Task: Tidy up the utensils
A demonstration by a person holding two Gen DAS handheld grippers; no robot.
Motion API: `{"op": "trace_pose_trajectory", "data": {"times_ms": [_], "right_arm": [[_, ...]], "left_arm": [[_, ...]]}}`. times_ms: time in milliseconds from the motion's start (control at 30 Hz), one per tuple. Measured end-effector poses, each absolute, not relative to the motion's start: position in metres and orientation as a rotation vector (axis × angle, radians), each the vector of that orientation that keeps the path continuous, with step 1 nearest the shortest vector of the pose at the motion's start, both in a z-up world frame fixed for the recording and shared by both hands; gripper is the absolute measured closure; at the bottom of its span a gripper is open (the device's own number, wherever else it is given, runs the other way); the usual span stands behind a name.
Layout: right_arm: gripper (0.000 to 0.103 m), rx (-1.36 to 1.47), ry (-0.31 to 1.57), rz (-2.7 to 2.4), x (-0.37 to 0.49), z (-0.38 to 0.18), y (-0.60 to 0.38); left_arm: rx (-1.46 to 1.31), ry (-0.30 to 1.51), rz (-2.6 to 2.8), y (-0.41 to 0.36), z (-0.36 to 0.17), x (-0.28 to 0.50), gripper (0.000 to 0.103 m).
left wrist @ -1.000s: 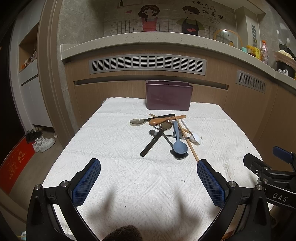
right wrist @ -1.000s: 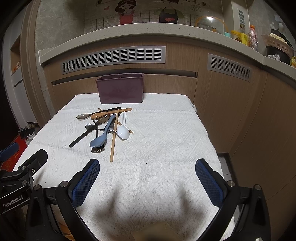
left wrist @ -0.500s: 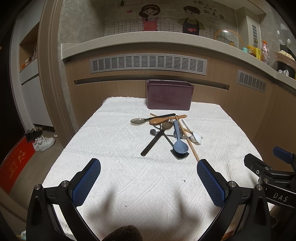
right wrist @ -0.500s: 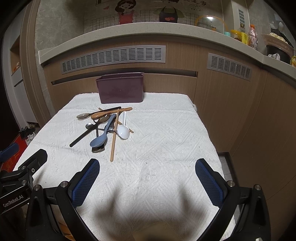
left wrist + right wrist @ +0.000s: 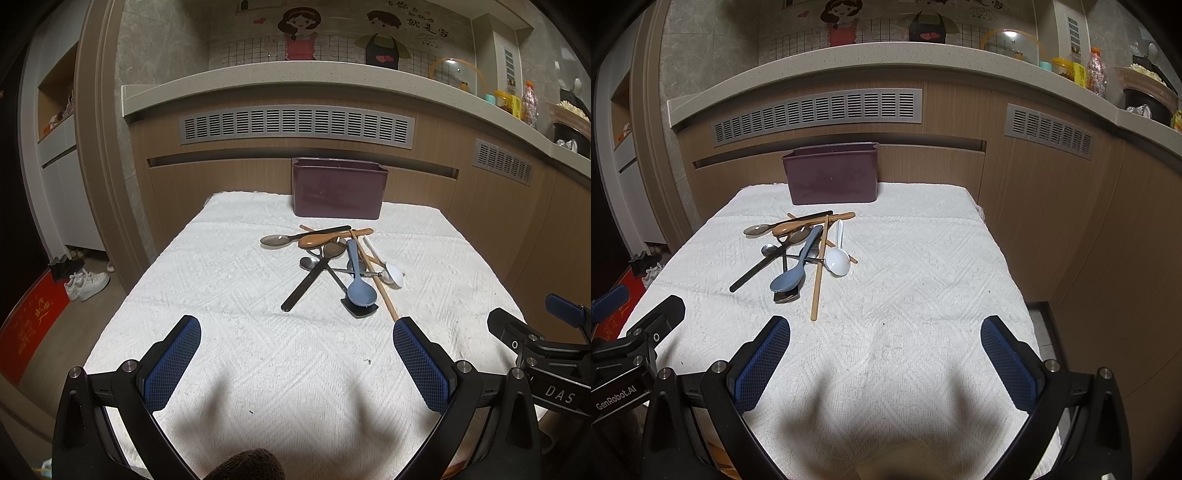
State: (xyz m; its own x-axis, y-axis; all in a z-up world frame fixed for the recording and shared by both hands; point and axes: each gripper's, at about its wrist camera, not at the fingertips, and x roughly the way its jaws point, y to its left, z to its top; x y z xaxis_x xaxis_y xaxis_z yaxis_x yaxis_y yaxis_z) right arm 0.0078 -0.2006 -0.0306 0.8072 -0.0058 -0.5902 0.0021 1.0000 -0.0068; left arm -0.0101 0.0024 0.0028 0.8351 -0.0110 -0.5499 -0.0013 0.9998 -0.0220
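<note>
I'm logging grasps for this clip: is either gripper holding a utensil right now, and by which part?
Nothing is held. The left gripper and right gripper are both open and empty; the utensils lie untouched on the cloth.

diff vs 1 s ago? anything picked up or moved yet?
Nothing visibly changed. Left gripper and right gripper both hang open and empty over the near part of the white cloth, as before. The utensil pile lies untouched in front of the maroon bin.
</note>
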Motion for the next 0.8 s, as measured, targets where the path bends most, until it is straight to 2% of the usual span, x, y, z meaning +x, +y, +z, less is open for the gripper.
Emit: {"op": "trace_pose_trajectory", "data": {"times_ms": [500,800], "right_arm": [[0.000,-0.095,0.573,0.007,0.054,-0.005,-0.201],[0.000,-0.233,0.629,0.092,0.134,0.009,-0.195]], "left_arm": [[0.045,0.593,-0.140,0.018,0.025,0.069,0.000],[0.053,0.785,-0.407,0.005,0.011,0.145,0.000]]}}
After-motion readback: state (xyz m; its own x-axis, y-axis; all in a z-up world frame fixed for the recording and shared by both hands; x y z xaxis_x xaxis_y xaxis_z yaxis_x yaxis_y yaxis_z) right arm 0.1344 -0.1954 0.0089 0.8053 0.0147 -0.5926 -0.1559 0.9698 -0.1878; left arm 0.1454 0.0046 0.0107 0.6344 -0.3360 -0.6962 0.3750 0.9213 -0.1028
